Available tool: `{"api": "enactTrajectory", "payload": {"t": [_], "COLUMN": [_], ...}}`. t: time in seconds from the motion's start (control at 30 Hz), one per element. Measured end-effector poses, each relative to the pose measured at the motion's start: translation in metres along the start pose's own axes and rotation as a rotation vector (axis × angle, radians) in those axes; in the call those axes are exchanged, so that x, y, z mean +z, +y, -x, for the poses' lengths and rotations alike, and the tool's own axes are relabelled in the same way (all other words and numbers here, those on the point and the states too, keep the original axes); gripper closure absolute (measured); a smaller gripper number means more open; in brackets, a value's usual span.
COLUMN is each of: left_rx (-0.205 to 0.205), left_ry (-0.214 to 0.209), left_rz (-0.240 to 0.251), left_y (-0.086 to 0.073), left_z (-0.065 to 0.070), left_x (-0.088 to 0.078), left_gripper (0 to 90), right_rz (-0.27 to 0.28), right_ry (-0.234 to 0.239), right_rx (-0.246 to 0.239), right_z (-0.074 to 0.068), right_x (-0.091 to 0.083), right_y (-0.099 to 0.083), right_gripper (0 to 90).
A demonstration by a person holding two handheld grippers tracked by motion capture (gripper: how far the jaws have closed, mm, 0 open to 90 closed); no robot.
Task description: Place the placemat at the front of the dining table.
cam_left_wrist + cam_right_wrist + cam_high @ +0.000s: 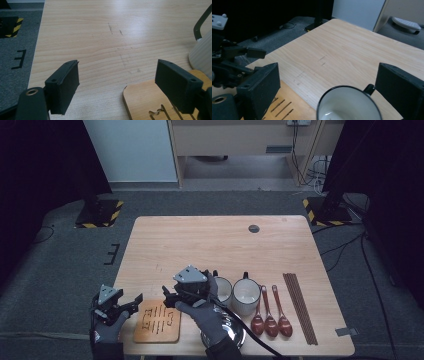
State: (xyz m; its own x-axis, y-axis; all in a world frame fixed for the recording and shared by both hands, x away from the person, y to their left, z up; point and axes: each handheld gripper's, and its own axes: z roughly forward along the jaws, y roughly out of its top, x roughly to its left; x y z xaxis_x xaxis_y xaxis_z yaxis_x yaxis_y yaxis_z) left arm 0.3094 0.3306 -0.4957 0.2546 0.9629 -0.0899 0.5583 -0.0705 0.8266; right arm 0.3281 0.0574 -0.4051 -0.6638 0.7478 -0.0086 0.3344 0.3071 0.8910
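Stood wide open over the wooden table (100, 37), left gripper (116, 85) empty; slotted wooden board (142, 100) near right, beside a white mug (202, 53).

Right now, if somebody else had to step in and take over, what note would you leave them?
Left hand-held gripper: open, empty, jaws either side of the wooden trivet's left corner.
Right hand-held gripper: open, empty, over the left mug.
Second mug, three spoons and chopsticks lie in a row to the right; a metal bowl sits at the near edge.
Done: nothing gripped.
Left: probably grasp mug or trivet.
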Motion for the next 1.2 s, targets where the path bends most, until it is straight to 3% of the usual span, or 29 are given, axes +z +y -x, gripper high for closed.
{"api": "enactTrajectory", "payload": {"t": [0.43, 0.83, 1.2], "left_rx": [-0.009, -0.008, -0.004], "left_ry": [0.012, 0.014, 0.007], "left_rz": [0.009, 0.014, 0.015], "left_y": [-0.001, -0.001, -0.001], "left_z": [-0.002, -0.002, 0.001], "left_x": [-0.003, -0.005, -0.005], "left_gripper": [19.9, 19.4, 19.0], "right_rz": [-0.013, -0.033, -0.083], "right_ry": [0.019, 0.050, 0.088], "right_rx": [-0.008, -0.016, -0.018], "right_z": [-0.023, -0.035, -0.047], "right_x": [0.008, 0.013, 0.020], "right_y": [-0.019, -0.034, -0.050], "right_gripper": [10.1, 14.7, 15.2]}}
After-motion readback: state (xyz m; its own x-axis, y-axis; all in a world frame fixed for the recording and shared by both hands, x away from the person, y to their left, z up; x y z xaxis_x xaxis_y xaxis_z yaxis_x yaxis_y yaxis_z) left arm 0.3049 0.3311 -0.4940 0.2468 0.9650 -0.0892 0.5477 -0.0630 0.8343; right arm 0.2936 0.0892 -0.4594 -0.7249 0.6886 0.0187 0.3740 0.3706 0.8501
